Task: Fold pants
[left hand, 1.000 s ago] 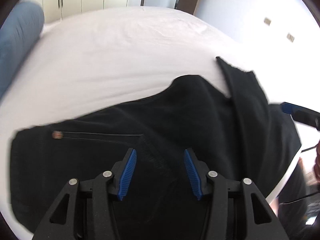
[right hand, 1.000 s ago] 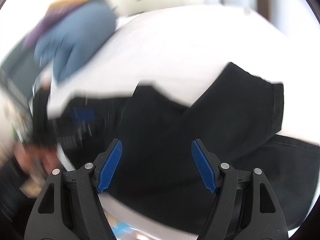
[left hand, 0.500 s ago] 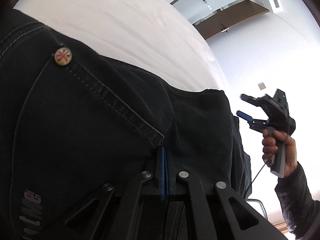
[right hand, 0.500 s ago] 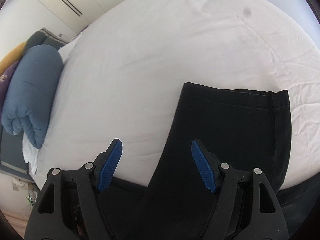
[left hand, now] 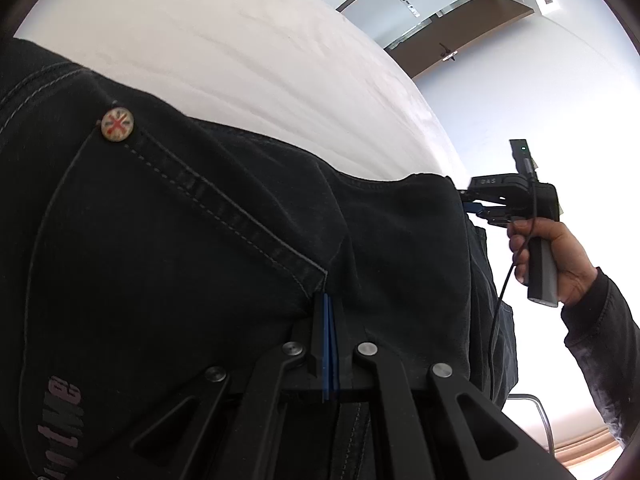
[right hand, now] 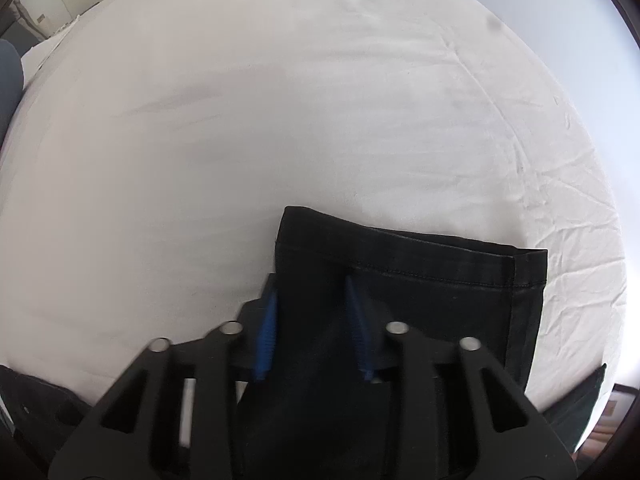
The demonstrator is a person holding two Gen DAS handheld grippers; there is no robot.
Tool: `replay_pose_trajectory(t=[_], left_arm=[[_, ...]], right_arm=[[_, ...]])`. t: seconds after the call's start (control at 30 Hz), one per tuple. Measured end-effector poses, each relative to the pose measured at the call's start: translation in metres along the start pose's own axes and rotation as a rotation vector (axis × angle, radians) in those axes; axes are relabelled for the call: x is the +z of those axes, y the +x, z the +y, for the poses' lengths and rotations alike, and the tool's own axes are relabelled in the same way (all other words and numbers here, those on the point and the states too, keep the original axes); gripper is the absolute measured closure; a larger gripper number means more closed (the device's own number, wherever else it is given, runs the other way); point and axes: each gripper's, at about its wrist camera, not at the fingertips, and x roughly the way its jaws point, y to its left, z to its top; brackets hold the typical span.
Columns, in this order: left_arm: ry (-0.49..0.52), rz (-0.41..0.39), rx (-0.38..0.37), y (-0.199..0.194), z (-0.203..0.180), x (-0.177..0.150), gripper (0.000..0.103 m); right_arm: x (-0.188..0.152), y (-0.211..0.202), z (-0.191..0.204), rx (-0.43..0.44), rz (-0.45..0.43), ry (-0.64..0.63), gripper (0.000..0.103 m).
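Black denim pants point(left hand: 200, 260) lie on a white bed point(left hand: 240, 52). My left gripper point(left hand: 329, 300) is shut on the pants' fabric just below a back pocket corner; a metal rivet point(left hand: 117, 124) marks the pocket's other corner. In the right wrist view a leg hem point(right hand: 420, 268) lies on the sheet. My right gripper point(right hand: 314, 300) has its blue pads point(right hand: 267, 328) closed in around the left edge of that leg, with cloth between them. It also shows in the left wrist view point(left hand: 476, 206), held by a hand at the pants' far edge.
The white sheet point(right hand: 280, 100) spreads wide beyond the hem. A door point(left hand: 452, 28) and a white wall stand past the bed. A blue pillow point(right hand: 8, 76) lies at the far left edge. A chair frame point(left hand: 540, 412) stands near the bed's right side.
My left gripper went from open above the pants to shut on the fabric. My right gripper moved down to the leg hem and narrowed its jaws around the cloth.
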Motion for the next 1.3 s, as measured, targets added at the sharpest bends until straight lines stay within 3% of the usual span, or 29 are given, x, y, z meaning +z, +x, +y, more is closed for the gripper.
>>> replay_pose_trajectory(t=[0.03,0.1,0.3,0.43,0.53,0.67,0.83,0.97,1.03,1.13,1.3], left_arm=[[0.003,-0.001,0.004,0.000,-0.002,0.001,0.098],[0.007,-0.002,0.012,-0.001,-0.005,0.001,0.098],[0.005,0.000,0.032,-0.004,-0.011,0.000,0.097],[-0.006,0.007,0.037,-0.007,-0.010,0.003,0.097],[-0.002,0.012,0.053,-0.008,-0.012,0.004,0.097],[-0.036,0.019,0.059,-0.008,-0.012,0.007,0.097],[-0.057,0.017,0.102,-0.010,-0.020,0.008,0.098],[-0.026,0.026,0.194,-0.009,-0.035,0.012,0.098],[-0.008,0.033,0.207,-0.009,-0.043,0.013,0.093],[0.018,0.040,0.208,-0.007,-0.057,0.016,0.070],[0.103,0.043,0.239,0.005,-0.085,0.016,0.026]], right_arm=[[0.002,-0.002,-0.006,0.022,-0.001,0.006,0.093],[0.006,-0.010,-0.018,0.055,-0.022,0.025,0.098],[-0.011,-0.057,-0.105,0.186,-0.181,0.152,0.101],[-0.061,-0.100,-0.177,0.222,-0.319,0.266,0.102],[-0.122,-0.129,-0.233,0.238,-0.379,0.363,0.102],[-0.181,-0.128,-0.287,0.222,-0.387,0.496,0.102],[-0.246,-0.081,-0.338,0.232,-0.323,0.738,0.102],[-0.260,-0.059,-0.356,0.259,-0.305,0.783,0.102],[-0.255,-0.065,-0.360,0.263,-0.330,0.768,0.102],[-0.255,-0.080,-0.367,0.267,-0.381,0.734,0.102],[-0.305,-0.094,-0.363,0.266,-0.367,0.734,0.102]])
